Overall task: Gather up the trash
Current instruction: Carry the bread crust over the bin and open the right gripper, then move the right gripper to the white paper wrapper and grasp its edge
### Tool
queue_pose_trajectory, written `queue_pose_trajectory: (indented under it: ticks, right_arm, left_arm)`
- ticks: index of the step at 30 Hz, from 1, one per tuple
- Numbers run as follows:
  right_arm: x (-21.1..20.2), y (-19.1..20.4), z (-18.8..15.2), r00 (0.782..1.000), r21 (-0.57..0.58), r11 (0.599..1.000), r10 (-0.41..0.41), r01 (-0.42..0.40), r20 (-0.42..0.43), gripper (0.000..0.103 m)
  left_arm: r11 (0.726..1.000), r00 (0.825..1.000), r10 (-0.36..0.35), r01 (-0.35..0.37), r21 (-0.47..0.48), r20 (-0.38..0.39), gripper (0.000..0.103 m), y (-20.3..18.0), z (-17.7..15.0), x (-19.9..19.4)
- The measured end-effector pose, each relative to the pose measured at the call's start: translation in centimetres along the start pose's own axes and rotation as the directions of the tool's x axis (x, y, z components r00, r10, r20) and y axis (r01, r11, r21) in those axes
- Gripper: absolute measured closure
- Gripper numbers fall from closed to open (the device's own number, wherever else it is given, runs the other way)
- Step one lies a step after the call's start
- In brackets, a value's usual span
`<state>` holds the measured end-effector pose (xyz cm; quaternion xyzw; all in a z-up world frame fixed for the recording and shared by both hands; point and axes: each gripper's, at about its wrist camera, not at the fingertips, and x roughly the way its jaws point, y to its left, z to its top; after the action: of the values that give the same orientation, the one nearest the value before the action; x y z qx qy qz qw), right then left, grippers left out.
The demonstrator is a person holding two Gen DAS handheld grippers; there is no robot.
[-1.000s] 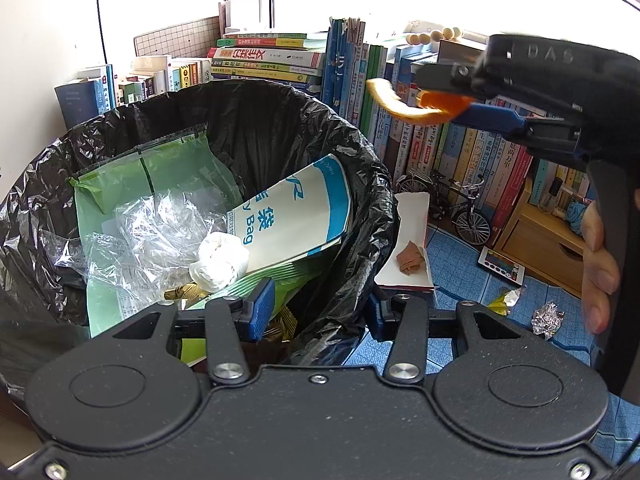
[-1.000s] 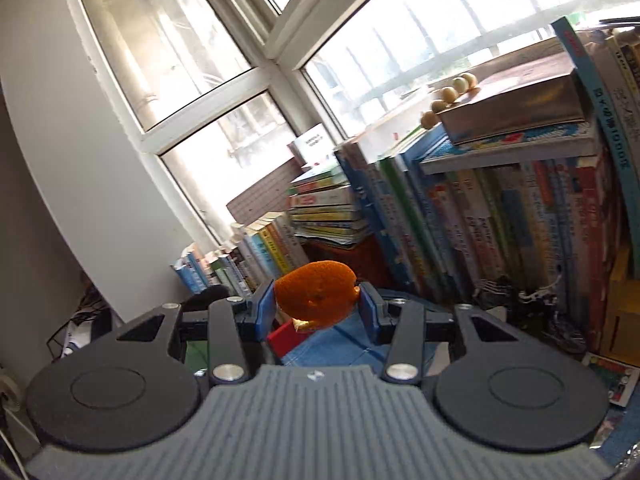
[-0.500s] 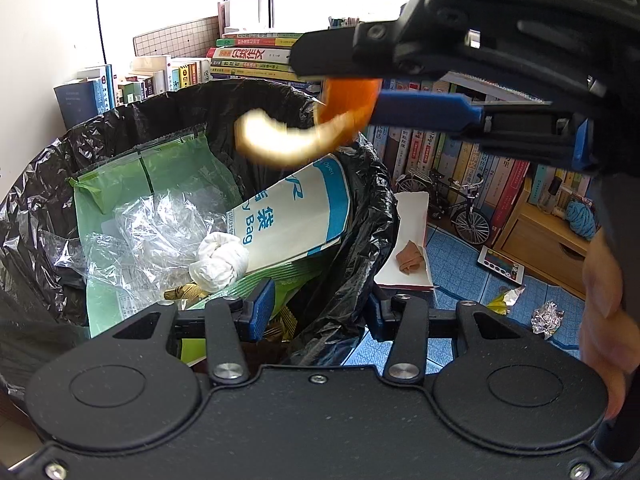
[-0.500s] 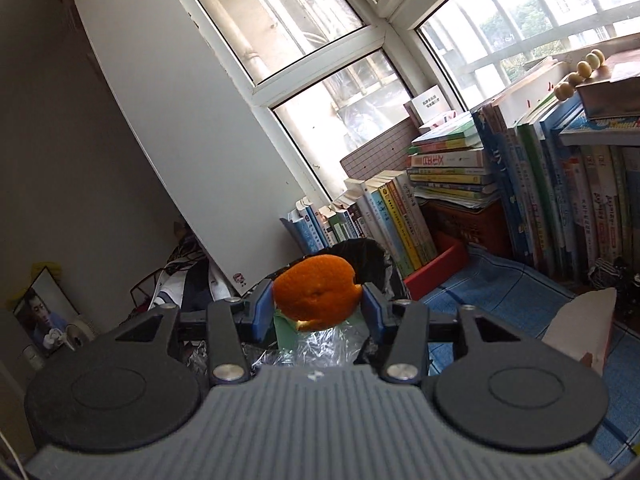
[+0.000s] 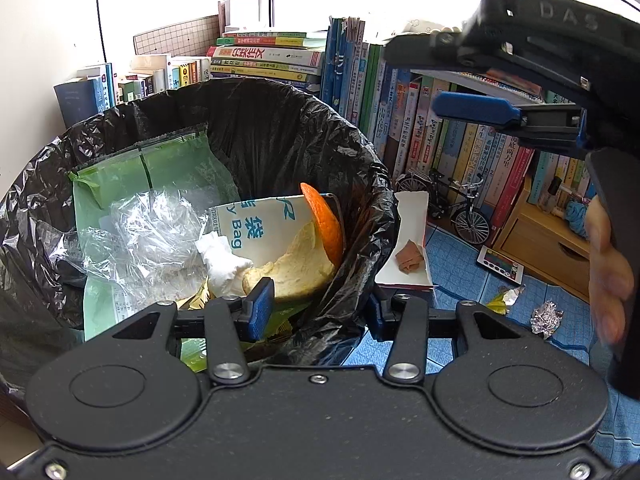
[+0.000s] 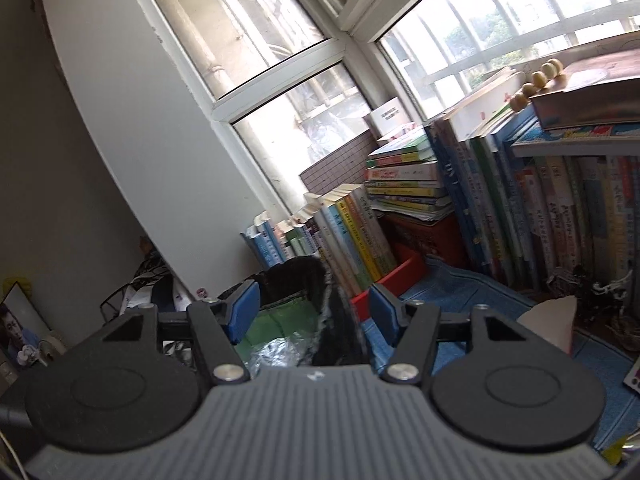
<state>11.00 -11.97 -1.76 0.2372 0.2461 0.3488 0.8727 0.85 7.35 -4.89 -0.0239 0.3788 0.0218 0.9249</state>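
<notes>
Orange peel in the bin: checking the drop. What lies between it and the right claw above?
Nothing: in the left wrist view only open air separates the orange peel from the empty right claw.

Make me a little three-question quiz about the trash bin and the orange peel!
1. True or false: the orange peel lies inside the black-lined bin.
2. The right hand-held gripper is: A) squeezing the peel, B) open with nothing between its fingers, C) holding a book.
3. Fill in: two crumpled ____ wrappers lie on the blue floor mat.

Key: 1 true. 2 B; its jaws have just been opening. 3 foil.
</notes>
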Motion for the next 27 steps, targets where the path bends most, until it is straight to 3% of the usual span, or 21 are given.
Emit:
queue_pose_trajectory:
  ticks: [5,9,16,23,25,27]
  right_arm:
    - [0.0,-3.8,0.6,0.990,0.057,0.989,-0.138,0.138,-0.004,0.030]
    - [0.8,-6.5,-0.1,0.966,0.075,0.963,-0.254,0.258,-0.054,0.029]
    - [4.1,-11.5,-4.8,0.885,0.105,0.898,-0.393,0.428,-0.250,0.030]
    - [7.7,-14.1,-8.4,0.825,0.077,0.877,-0.413,0.475,-0.386,0.034]
    - [8.4,-14.3,-8.9,0.801,0.044,0.870,-0.430,0.490,-0.416,0.040]
    - [8.8,-14.8,-9.3,0.771,0.024,0.859,-0.445,0.511,-0.456,0.061]
  left_arm:
    - [1.000,1.000,0.000,0.000,0.001,0.000,0.058,0.0,0.0,0.0]
    - [1.000,1.000,0.000,0.000,-0.001,-0.001,0.058,0.0,0.1,0.0]
    - [1.000,1.000,0.012,-0.012,0.012,0.019,0.058,0.0,0.2,-0.4]
    - [1.000,1.000,0.005,-0.006,0.009,0.024,0.058,-0.2,0.4,-0.9]
    - [1.000,1.000,-0.005,0.005,0.007,0.025,0.058,-0.2,0.6,-1.2]
    - [1.000,0.999,-0.025,0.025,0.008,0.031,0.058,-0.4,0.8,-1.6]
